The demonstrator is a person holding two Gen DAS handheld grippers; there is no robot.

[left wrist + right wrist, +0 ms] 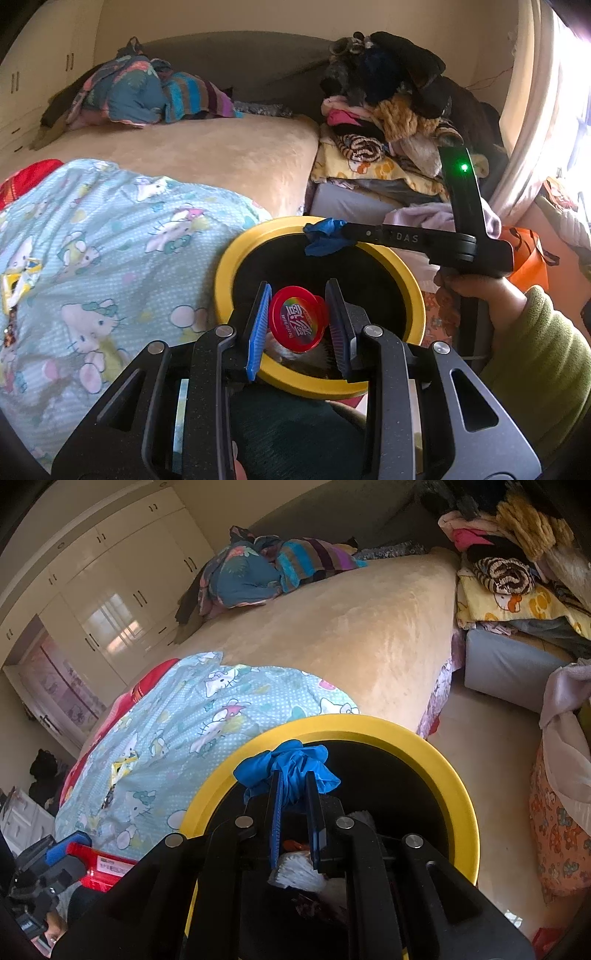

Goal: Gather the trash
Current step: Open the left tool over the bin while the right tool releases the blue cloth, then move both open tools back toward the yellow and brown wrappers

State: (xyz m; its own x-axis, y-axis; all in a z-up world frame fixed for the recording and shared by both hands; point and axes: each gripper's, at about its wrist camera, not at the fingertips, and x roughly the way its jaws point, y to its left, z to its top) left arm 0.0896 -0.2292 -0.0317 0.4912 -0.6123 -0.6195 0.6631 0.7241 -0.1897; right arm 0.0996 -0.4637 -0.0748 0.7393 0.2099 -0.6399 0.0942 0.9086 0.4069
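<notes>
Nearest the left wrist lens, the left gripper (297, 321) is clamped on a round red lid (298, 318) with a printed label, the blue pads pressing its rim on both sides, and holds it over the near part of the yellow-rimmed bin (413, 284). That same view shows the right gripper (325, 236) from the side, reaching in over the far rim of the bin with a crumpled blue glove (325, 236) pinched at its tip, and a hand (476, 288) in a green sleeve (543, 354) gripping its handle to the right of the bin. From the right wrist lens, the right gripper (295, 794) has its fingers drawn almost together on the blue glove (288, 766), which bunches above the tips over the bin's black interior (388, 786). Only this view looks into the bin: white crumpled paper (299, 873) and a scrap of orange lie at the bottom. Left of the bin, both views show the bed (351, 627) with a cartoon-cat quilt (184, 716); the lid appears only as a red edge at lower left.
</notes>
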